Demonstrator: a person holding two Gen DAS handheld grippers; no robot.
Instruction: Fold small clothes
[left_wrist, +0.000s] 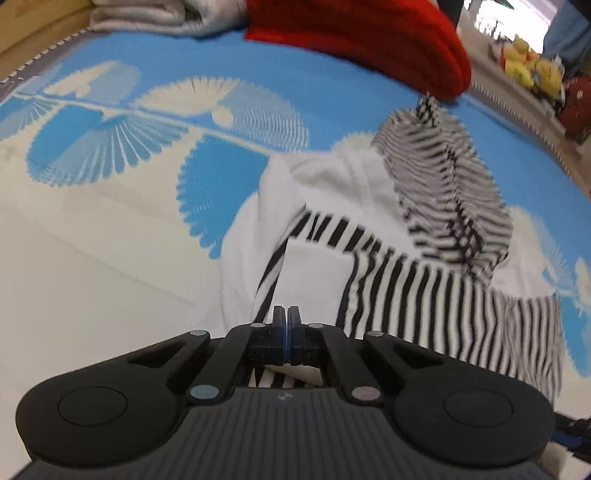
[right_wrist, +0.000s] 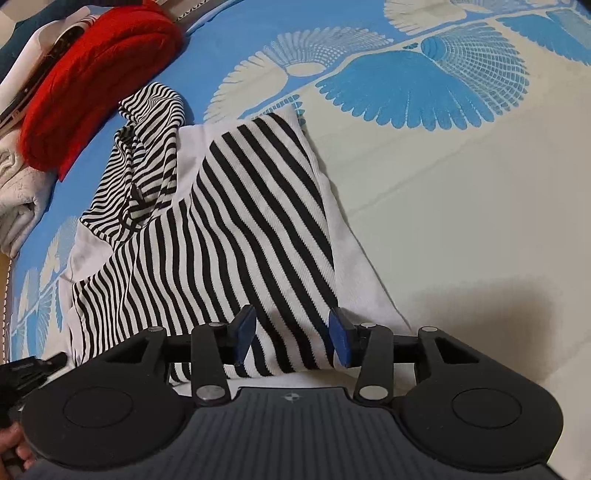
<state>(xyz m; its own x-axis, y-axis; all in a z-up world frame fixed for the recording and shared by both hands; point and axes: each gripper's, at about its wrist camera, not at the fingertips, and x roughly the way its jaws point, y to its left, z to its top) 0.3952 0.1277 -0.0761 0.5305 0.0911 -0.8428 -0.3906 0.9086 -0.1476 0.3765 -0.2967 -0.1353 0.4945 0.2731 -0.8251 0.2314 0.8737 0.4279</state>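
On the patterned mat (right_wrist: 443, 184), spread right tongs (right_wrist: 291, 332) straddle the striped garment (right_wrist: 236, 221).

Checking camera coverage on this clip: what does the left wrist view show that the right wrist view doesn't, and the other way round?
Only the left wrist view shows the left gripper, shut on the striped garment, and some yellow items beyond the mat's edge, too blurred to identify.

Only the right wrist view shows the right gripper, open over the striped garment, and part of a hand at the lower left.

Both show the garment, the red cloth and the blue patterned mat.
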